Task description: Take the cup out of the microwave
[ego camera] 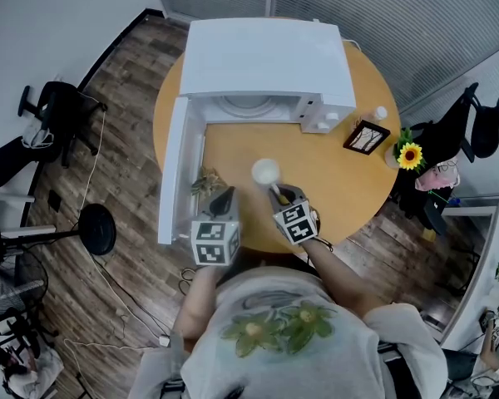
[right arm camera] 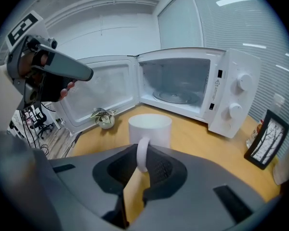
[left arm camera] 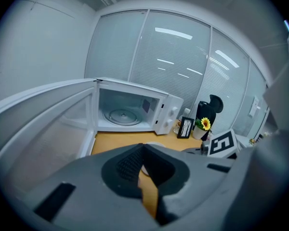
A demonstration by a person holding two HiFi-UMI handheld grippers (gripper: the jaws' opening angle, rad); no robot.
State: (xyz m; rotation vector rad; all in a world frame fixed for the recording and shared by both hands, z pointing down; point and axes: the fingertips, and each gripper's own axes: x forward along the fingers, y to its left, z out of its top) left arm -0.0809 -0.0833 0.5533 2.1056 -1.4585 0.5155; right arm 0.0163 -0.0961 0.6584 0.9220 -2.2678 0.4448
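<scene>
A white cup [ego camera: 264,171] [right arm camera: 150,131] is out on the round wooden table [ego camera: 349,181], in front of the white microwave [ego camera: 266,65] [right arm camera: 183,88]. The microwave door [ego camera: 173,169] hangs open to the left and its cavity holds only the glass turntable. My right gripper [ego camera: 276,194] [right arm camera: 140,165] is shut on the cup's handle [right arm camera: 141,153]. The jaws hide the cup's base, so I cannot tell whether it rests on the table. My left gripper [ego camera: 224,198] [left arm camera: 143,150] hovers beside the open door, shut with nothing in it.
A small potted plant [ego camera: 205,181] [right arm camera: 104,118] sits by the door's lower edge, just beyond the left gripper. A black photo frame [ego camera: 366,136] [right arm camera: 267,138] and a sunflower pot [ego camera: 409,155] stand right of the microwave. Office chairs surround the table.
</scene>
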